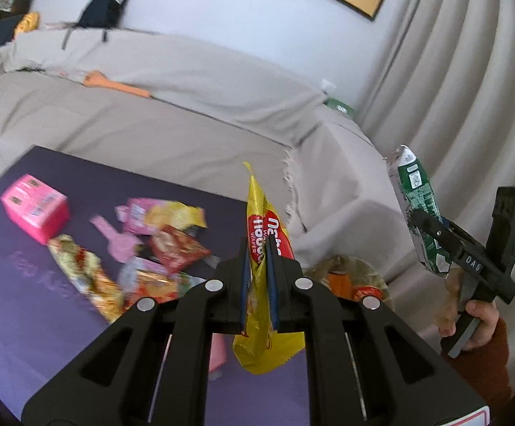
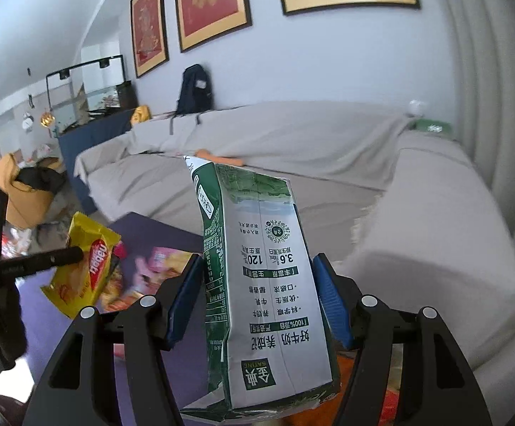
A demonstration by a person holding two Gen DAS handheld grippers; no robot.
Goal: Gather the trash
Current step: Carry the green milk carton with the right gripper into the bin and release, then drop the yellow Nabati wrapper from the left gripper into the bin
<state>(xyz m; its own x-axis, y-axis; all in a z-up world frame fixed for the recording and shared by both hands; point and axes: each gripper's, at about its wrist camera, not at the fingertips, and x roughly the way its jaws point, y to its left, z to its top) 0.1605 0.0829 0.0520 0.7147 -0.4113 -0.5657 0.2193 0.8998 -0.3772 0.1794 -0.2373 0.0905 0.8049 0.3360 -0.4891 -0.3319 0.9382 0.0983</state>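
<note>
The left gripper (image 1: pixel 257 248) was closed tight on a yellow wrapper (image 1: pixel 263 227) above the purple table (image 1: pixel 26 301). The right gripper (image 2: pixel 257 284), jaws wide, clamped a milk carton (image 2: pixel 261 284). Both should probably be carried steadily to a bin, without loosening.

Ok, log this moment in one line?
left gripper: shut on yellow wafer wrapper | right gripper: shut on green milk carton | wrappers left on table

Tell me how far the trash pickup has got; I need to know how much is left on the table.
Done: some wrappers seem to lie already in a bin beside the table, though it is partly hidden. In hand: the left gripper pinches a yellow wafer wrapper; the right gripper clamps a green milk carton. Left: a pink box and several wrappers on the purple table.
</note>
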